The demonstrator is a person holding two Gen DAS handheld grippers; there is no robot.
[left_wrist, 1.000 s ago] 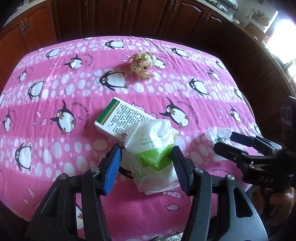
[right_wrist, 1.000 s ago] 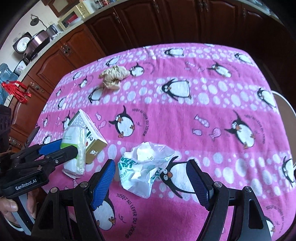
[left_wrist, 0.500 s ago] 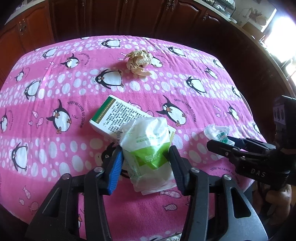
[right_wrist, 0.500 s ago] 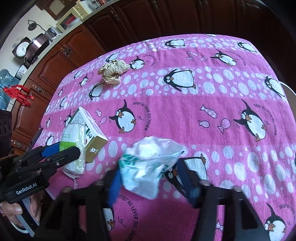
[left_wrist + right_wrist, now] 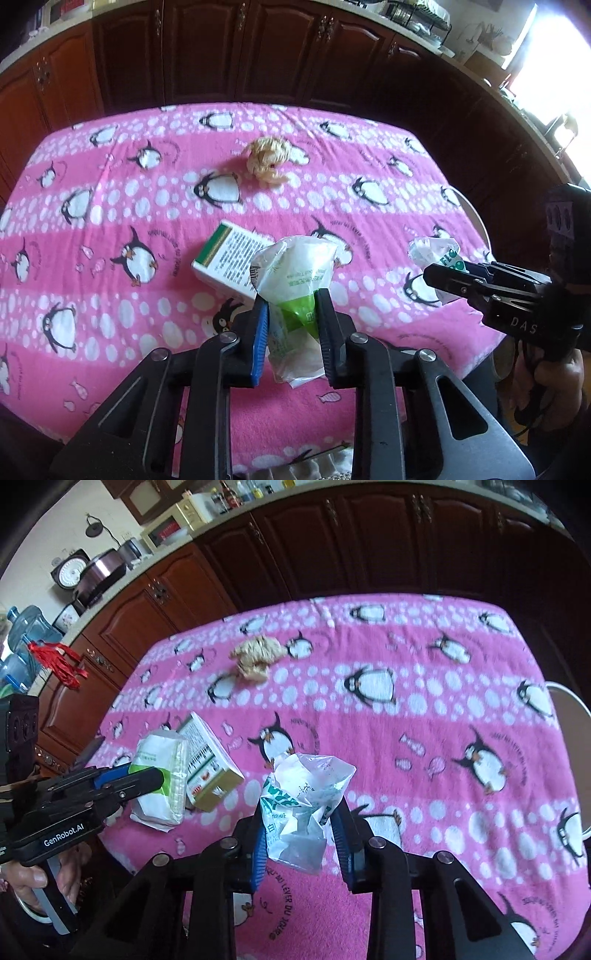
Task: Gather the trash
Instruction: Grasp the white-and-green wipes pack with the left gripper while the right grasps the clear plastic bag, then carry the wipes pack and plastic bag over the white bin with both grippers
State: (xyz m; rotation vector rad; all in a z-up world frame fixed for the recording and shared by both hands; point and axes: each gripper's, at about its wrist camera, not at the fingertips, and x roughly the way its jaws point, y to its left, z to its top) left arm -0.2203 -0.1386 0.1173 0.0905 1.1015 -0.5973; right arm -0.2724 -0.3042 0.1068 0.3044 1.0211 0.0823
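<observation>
My left gripper (image 5: 291, 295) is shut on a white and green plastic packet (image 5: 295, 269), held just above the pink penguin tablecloth (image 5: 110, 221); it also shows in the right wrist view (image 5: 159, 775). My right gripper (image 5: 301, 805) is shut on a crumpled white and green plastic bag (image 5: 303, 794), which also shows in the left wrist view (image 5: 436, 254). A white and green carton box (image 5: 229, 258) lies on the cloth behind the packet. A crumpled beige paper ball (image 5: 267, 162) lies further back.
Dark wooden cabinets (image 5: 221, 55) ring the table's far side. A counter with appliances (image 5: 92, 572) and water bottles (image 5: 22, 635) is at the left. A white chair edge (image 5: 576, 709) stands at the table's right.
Both grippers closed on their plastic pieces and lifted them off the cloth. The cameras pulled back and up from the table.
</observation>
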